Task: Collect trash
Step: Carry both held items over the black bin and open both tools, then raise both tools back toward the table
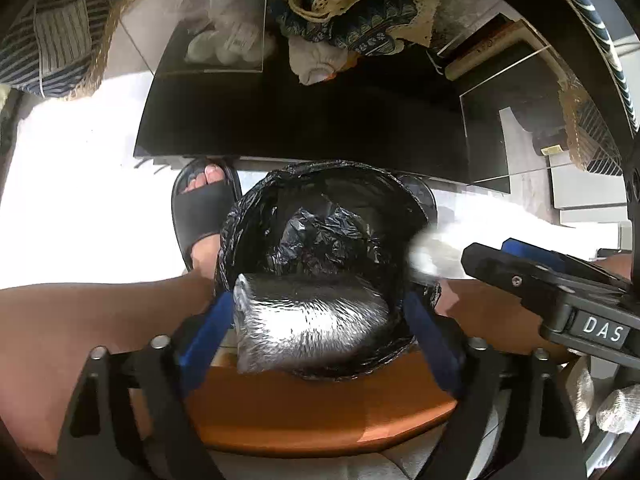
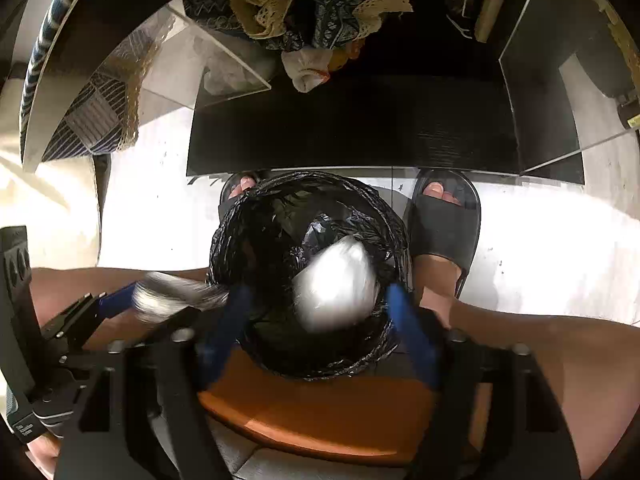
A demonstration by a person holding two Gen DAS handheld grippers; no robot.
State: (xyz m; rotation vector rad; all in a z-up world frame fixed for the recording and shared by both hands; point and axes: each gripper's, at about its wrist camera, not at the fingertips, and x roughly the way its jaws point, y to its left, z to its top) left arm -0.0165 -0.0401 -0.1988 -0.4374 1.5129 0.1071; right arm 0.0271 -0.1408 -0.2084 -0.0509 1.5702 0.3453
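Note:
A bin lined with a black bag stands on the floor between the person's feet; it also shows in the right wrist view. My left gripper is open above the bin, with a silvery foil pack between its blue fingers, blurred, over the bin's mouth. My right gripper is open above the bin, with a blurred white-silver piece of trash between its fingers, apart from them. The right gripper shows from the side in the left wrist view, next to a white blur. The left gripper shows in the right wrist view.
An orange wooden seat edge lies below the bin, also in the right wrist view. Feet in black sandals flank the bin. A dark glass table with crumpled patterned cloth is beyond.

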